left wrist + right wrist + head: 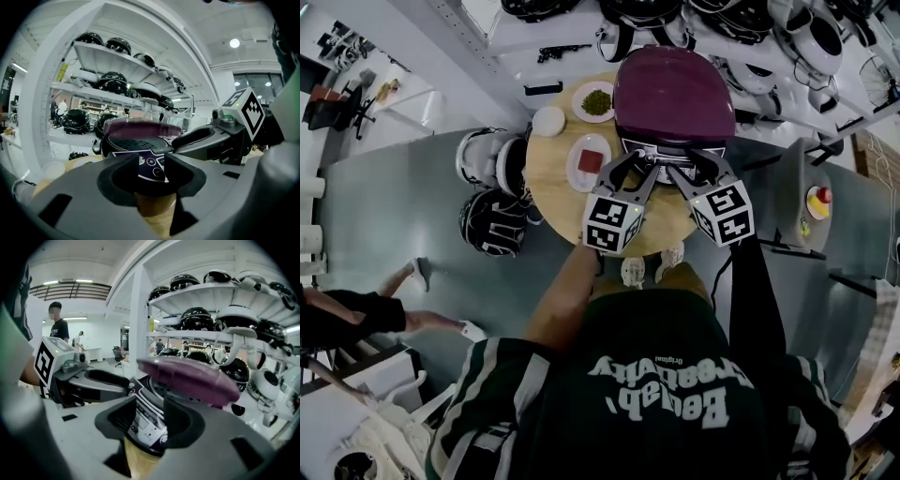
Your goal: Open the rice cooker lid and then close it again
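Purple lid (187, 378) of the rice cooker (670, 150) hangs part-raised just ahead of and above the fingers, left gripper (151, 166) and right gripper (149, 416) both spread, gripping nothing; full shutting likely remains.

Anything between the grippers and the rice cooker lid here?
Nothing visible. Left gripper and right gripper, both open and empty, sit at the cooker's front panel, the lid ajar just beyond; the plates lie aside.

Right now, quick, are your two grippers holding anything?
Left gripper: open, holding nothing, facing the purple-lidded rice cooker.
Right gripper: open, holding nothing.
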